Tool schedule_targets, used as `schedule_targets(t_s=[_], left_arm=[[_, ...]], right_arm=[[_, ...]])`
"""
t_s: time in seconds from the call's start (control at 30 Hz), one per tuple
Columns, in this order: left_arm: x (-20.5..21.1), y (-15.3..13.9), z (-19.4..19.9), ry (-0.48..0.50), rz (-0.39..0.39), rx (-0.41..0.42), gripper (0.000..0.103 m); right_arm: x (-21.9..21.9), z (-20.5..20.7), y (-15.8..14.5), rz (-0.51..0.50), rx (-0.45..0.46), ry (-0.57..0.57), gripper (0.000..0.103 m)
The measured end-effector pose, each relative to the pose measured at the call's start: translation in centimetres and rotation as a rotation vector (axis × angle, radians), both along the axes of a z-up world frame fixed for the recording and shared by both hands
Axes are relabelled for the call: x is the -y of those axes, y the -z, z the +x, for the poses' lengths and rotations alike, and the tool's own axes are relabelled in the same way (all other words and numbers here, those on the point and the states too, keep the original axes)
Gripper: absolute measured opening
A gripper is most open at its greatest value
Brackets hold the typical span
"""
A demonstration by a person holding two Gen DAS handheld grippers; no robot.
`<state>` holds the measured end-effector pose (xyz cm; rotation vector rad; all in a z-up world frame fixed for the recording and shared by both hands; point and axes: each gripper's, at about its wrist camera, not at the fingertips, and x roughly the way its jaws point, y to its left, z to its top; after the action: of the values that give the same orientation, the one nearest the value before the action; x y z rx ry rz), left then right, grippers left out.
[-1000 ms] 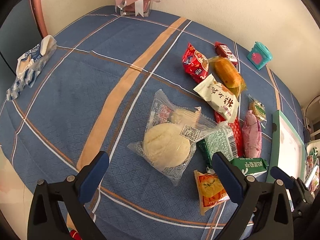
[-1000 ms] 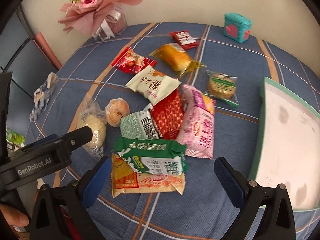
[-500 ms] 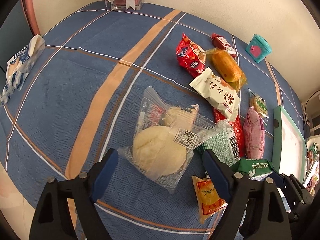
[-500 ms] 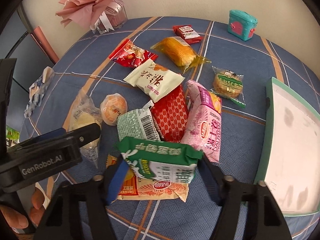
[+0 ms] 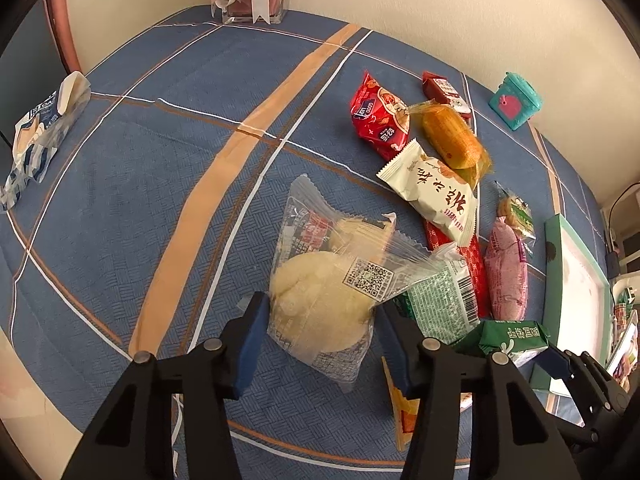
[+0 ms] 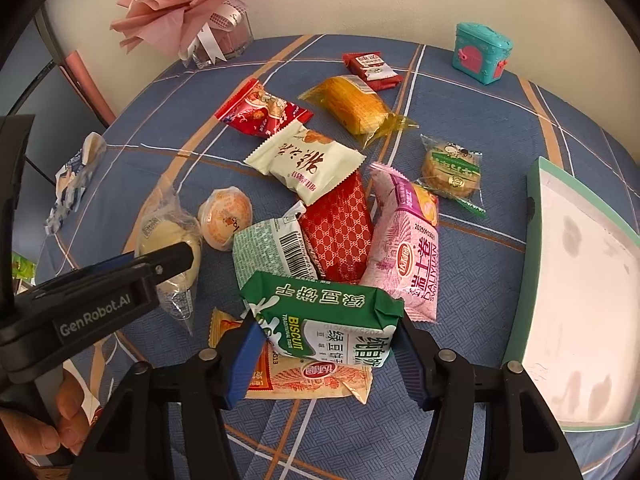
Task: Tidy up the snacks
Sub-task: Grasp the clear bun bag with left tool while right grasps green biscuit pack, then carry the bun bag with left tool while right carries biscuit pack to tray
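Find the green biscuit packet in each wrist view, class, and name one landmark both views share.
Left wrist: the green biscuit packet sits at lower right, just right of the left hand-held gripper.
Right wrist: it is at lower centre, between the fingers of the right hand-held gripper.
Shared landmark: the teal toy box by the wall.

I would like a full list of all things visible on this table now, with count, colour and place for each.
bun in clear bag: 1, pale yellow, left of pile
green biscuit pack: 1, green-white, front
other snack packs: about 10, mixed colours, centre
tray: 1, mint rim, right
toy box: 1, teal, far right
bouquet: 1, pink, far left
tablecloth: 1, blue plaid
left hand-held gripper: 1, black-blue, gripping bun
right hand-held gripper: 1, black-blue, gripping biscuit pack
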<state>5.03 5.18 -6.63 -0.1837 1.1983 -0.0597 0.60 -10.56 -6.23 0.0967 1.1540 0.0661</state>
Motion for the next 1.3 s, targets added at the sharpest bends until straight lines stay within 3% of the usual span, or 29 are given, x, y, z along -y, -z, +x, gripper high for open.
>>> schedule_targets(t_s=[0.57, 1.0, 1.3], left_arm=[[2.1, -5.0, -0.9, 0.005, 0.031, 0.063, 0.053], [12.8, -9.9, 0.1, 0.172, 0.03, 0.126, 0.053], [20.3, -10.1, 1.1, 0.285, 0.005, 0.155, 0.053]], right_arm=[[3.5, -0.7, -3.5, 0.069, 0.09, 0.088, 0.063], [16.4, -2.0, -5.6, 0.039, 0.13, 0.453, 0.063], [24.3, -3.4, -5.4, 0.056, 0.126, 0.652, 0.063]])
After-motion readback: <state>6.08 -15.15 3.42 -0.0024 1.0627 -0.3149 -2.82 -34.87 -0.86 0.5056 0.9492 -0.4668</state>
